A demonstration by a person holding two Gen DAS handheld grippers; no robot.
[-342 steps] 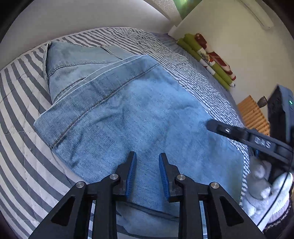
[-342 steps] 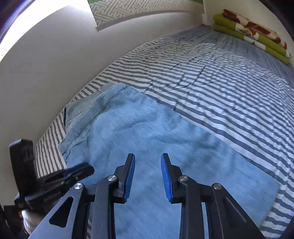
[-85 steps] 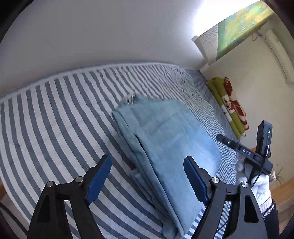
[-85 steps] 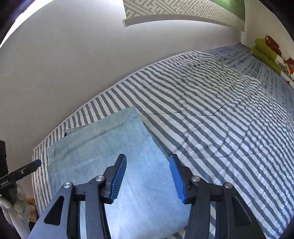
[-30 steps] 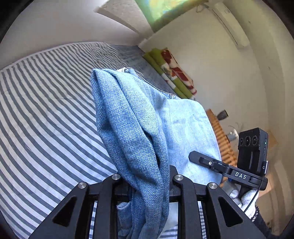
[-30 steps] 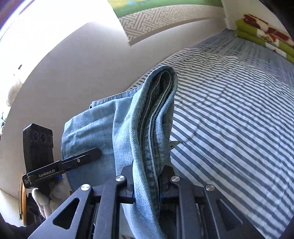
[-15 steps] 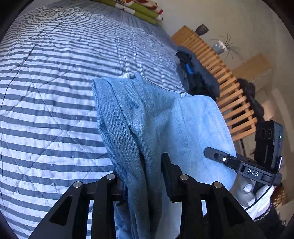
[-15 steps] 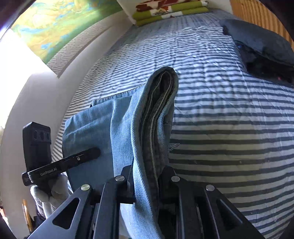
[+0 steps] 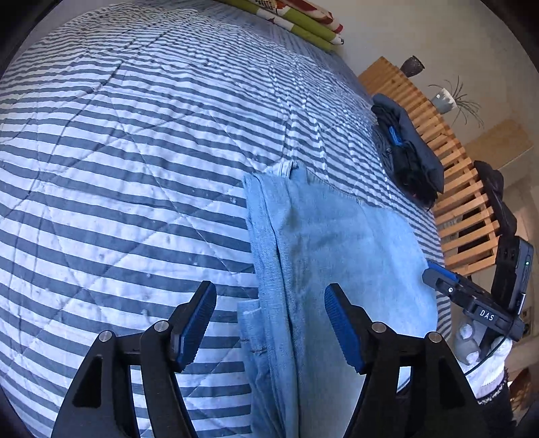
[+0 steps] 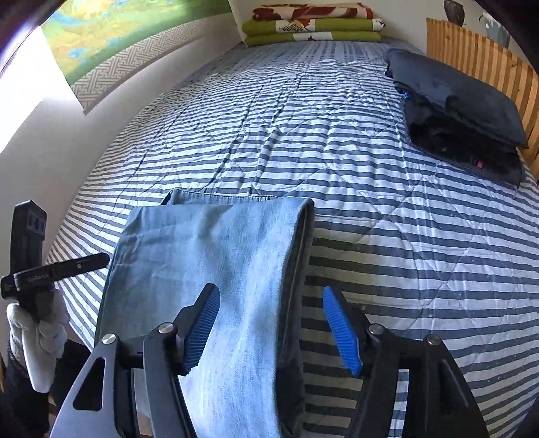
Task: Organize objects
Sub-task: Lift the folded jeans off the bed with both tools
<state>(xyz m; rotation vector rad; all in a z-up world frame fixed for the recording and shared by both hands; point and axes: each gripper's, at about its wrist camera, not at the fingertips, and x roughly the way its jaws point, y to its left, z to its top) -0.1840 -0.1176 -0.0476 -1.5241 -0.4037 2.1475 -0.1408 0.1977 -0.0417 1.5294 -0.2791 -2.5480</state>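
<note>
The folded light-blue jeans (image 9: 333, 256) lie flat on the striped bedspread (image 9: 134, 161) near the bed's front edge. My left gripper (image 9: 269, 323) is open, its jaws spread on either side of the jeans' left folded edge. My right gripper (image 10: 271, 330) is open, its jaws spread on either side of the jeans' (image 10: 215, 256) right folded edge. Each gripper also shows at the edge of the other view: the right one in the left wrist view (image 9: 441, 281), the left one in the right wrist view (image 10: 101, 259).
A pile of folded dark clothes (image 10: 461, 111) sits at the right side of the bed by a wooden slatted headboard (image 10: 478, 57). Folded green and red blankets (image 10: 313, 27) lie at the far end. A wall (image 10: 50, 141) runs along the left.
Both grippers carried the folded jeans across the bed, set them down flat, and opened; half a second ago both were shut on the hanging jeans.
</note>
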